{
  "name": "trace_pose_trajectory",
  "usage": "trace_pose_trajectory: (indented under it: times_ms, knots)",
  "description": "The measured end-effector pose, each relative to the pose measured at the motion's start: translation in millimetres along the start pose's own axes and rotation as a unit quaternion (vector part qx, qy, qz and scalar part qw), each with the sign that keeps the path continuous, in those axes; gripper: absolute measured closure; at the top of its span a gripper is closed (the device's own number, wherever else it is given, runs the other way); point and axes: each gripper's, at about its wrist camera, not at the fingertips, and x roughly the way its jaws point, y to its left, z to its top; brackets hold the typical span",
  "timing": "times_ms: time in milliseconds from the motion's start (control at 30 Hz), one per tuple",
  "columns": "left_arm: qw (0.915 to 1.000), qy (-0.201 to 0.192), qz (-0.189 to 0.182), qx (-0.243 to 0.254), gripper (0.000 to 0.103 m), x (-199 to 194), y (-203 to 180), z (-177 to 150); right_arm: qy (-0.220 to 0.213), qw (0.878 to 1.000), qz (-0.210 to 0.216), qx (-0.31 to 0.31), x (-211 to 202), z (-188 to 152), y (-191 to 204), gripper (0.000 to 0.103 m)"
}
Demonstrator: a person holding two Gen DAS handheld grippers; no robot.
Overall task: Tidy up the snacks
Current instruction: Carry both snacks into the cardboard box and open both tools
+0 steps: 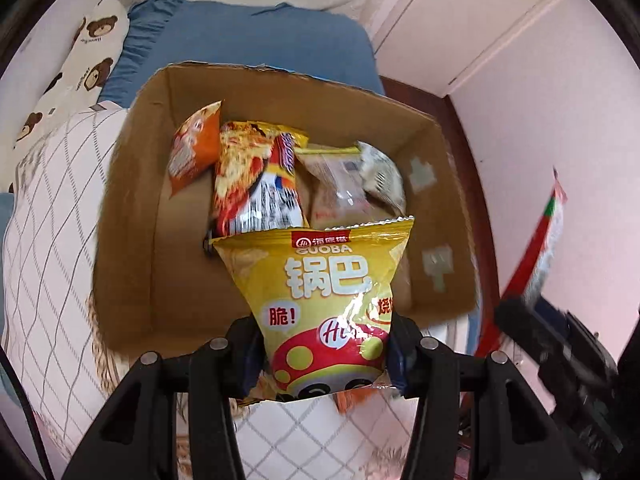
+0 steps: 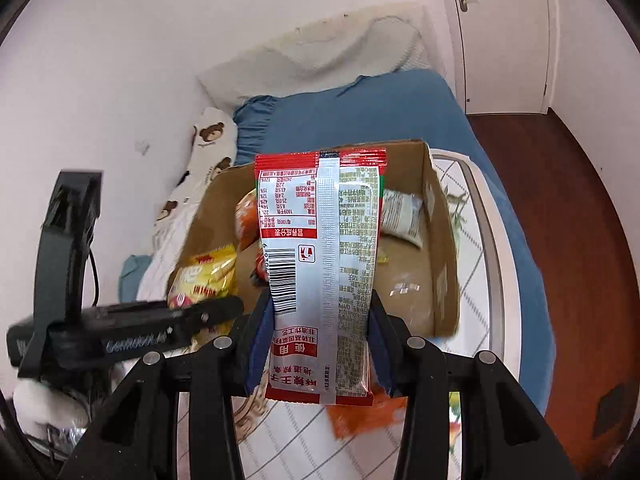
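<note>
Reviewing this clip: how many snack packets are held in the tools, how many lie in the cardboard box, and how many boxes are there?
Packets held in tools: 2 (yellow packet in left tool; red packet in right tool)
Packets visible in the box: 4
Cardboard box: 1
Total: 7

Yellow guoba packet (image 1: 328,304) upright, pinched at lower end, above open cardboard box (image 1: 132,216) on bed. Red snack packet (image 2: 320,276) back-side out, upside down, likewise pinched. Assorted snack packets (image 1: 256,176) inside box.
</note>
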Motion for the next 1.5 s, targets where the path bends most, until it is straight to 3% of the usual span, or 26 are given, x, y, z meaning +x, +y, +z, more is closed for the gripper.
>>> trace_pose_trajectory:
  times_ms: [200, 467, 567, 633, 667, 700, 733, 767, 833, 1167, 1333, 1500]
  knots:
    - [0.9982, 0.053, 0.001, -0.027, 0.056, 60.3, 7.9, 44.0, 0.061, 0.998, -0.025, 0.01, 59.6, 24.1, -20.0, 0.057]
    - [0.9926, 0.114, -0.004, -0.042, 0.056, 113.4, 7.5, 49.4, 0.129, 0.99, -0.046, 0.019, 122.8, 21.6, -45.2, 0.057]
    - [0.992, 0.12, 0.008, -0.039, 0.054, 121.7, 5.8, 47.2, 0.15, 0.987, -0.05, 0.022, 137.1, 19.2, -49.5, 0.055]
    - [0.9925, 0.114, 0.01, -0.044, 0.035, 122.4, 7.5, 46.2, 0.165, 0.985, -0.047, 0.026, 142.3, 16.5, -51.0, 0.049]
    - [0.9927, 0.111, 0.01, -0.046, 0.017, 122.0, 8.6, 45.6, 0.167, 0.985, -0.041, 0.024, 142.9, 17.1, -49.5, 0.044]
    - [0.993, 0.109, 0.01, -0.044, 0.011, 120.8, 9.1, 44.7, 0.17, 0.984, -0.039, 0.02, 143.8, 16.9, -47.9, 0.042]
    - [0.9934, 0.106, 0.014, -0.041, 0.011, 119.4, 9.0, 44.0, 0.174, 0.984, -0.042, 0.016, 144.2, 16.8, -45.4, 0.034]
    - [0.9938, 0.103, 0.022, -0.035, 0.011, 117.1, 8.8, 43.3, 0.176, 0.983, -0.047, 0.012, 143.6, 16.6, -41.7, 0.015]
    - [0.9947, 0.095, 0.028, -0.028, 0.011, 111.4, 11.2, 41.9, 0.172, 0.983, -0.059, 0.003, 142.8, 15.6, -36.7, 0.006]
    - [0.9977, 0.005, 0.067, -0.01, 0.011, 52.5, 24.4, 24.3, 0.141, 0.987, -0.079, 0.017, 114.8, 15.8, -35.1, 0.006]
    - [0.9925, -0.06, 0.106, 0.016, 0.011, 19.1, 18.6, 11.6, 0.102, 0.991, -0.084, 0.024, 89.3, 9.9, -31.4, 0.006]
    - [0.9864, -0.109, 0.119, 0.033, 0.011, -8.0, 13.2, -7.2, 0.064, 0.994, -0.09, 0.022, 63.7, -1.2, -23.9, 0.006]
